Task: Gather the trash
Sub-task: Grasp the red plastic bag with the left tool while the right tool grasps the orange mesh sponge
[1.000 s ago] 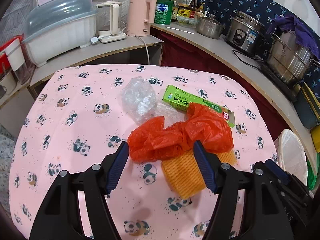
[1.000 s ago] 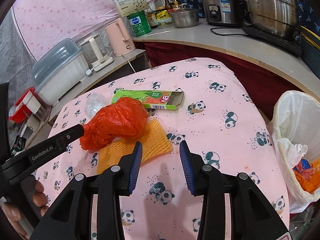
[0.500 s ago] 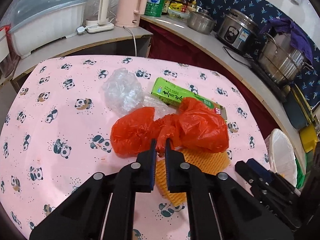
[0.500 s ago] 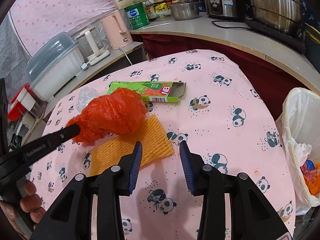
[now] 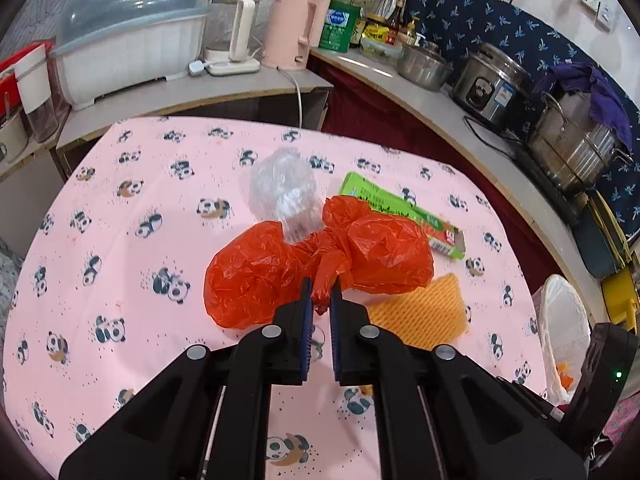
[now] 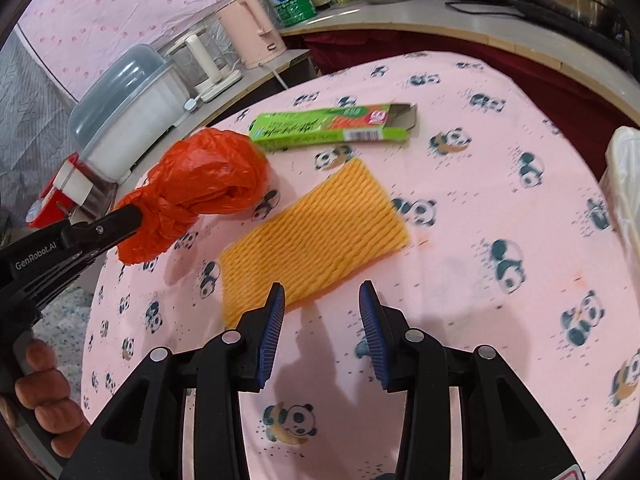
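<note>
My left gripper (image 5: 320,286) is shut on the twisted middle of an orange plastic bag (image 5: 320,256) and holds it lifted above the panda tablecloth; it also shows in the right wrist view (image 6: 200,184). My right gripper (image 6: 322,296) is open and empty, just over the near edge of a yellow foam net (image 6: 316,236). A green carton (image 6: 332,128) lies beyond the net. A crumpled clear plastic bag (image 5: 284,192) lies behind the orange bag. A white-lined trash bin (image 5: 564,328) stands at the table's right side.
The round table has a pink panda cloth (image 5: 120,248). Behind it a counter holds a white dish box (image 5: 128,40), kettles (image 5: 296,32), pots and a rice cooker (image 5: 492,84). The left gripper's arm (image 6: 64,248) crosses the left of the right wrist view.
My left gripper closed on the orange bag's middle and lifted it off the foam net. My right gripper moved forward and down toward the net, staying open.
</note>
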Available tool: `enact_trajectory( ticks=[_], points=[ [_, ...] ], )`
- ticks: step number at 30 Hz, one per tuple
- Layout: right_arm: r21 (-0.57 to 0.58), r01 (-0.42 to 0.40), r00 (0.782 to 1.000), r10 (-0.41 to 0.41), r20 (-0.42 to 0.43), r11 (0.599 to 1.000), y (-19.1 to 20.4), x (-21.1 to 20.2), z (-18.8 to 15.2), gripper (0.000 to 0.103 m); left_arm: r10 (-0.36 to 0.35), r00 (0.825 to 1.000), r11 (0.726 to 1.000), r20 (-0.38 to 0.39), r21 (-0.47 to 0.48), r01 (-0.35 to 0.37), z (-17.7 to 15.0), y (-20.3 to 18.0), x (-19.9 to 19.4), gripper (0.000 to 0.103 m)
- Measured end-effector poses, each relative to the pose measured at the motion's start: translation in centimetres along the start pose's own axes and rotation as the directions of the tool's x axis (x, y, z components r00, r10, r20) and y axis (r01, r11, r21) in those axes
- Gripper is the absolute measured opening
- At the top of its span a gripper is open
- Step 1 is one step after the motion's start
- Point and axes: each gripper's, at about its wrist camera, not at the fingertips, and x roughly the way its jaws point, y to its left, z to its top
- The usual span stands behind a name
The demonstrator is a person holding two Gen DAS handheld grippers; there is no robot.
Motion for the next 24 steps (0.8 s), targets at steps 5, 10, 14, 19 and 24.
enact_trajectory(
  ticks=[5, 10, 14, 19, 24],
  points=[
    [0.018, -0.020, 1.000, 0.020, -0.019, 1.000, 0.3, 1.5, -0.1, 0.038, -0.003, 0.999, 1.000, -0.033, 0.012, 0.004, -1.2, -0.2, 0.8, 0.007],
    [0.051, -0.043, 0.999, 0.043, -0.006, 0.998, 0.5, 2.4, 0.9, 0.038, -0.009, 0.999, 1.000, -0.050, 0.015, 0.010, -1.6, -0.4, 1.3, 0.007],
    [0.062, -0.043, 0.999, 0.042, 0.005, 0.997, 0.6, 2.9, 1.5, 0.029, -0.012, 0.998, 1.000, -0.059, 0.020, 0.013, -1.9, -0.7, 1.6, 0.007],
    [0.070, -0.041, 0.999, 0.041, 0.006, 0.997, 0.4, 3.0, 1.7, 0.010, -0.010, 0.998, 0.999, -0.060, 0.029, 0.012, -2.2, -1.2, 1.5, 0.007],
    [0.054, -0.031, 0.999, 0.030, 0.036, 0.998, 0.3, 1.6, 1.9, 0.008, -0.015, 0.998, 0.999, -0.056, 0.040, 0.017, -2.4, -2.2, 1.0, 0.007]
  ],
)
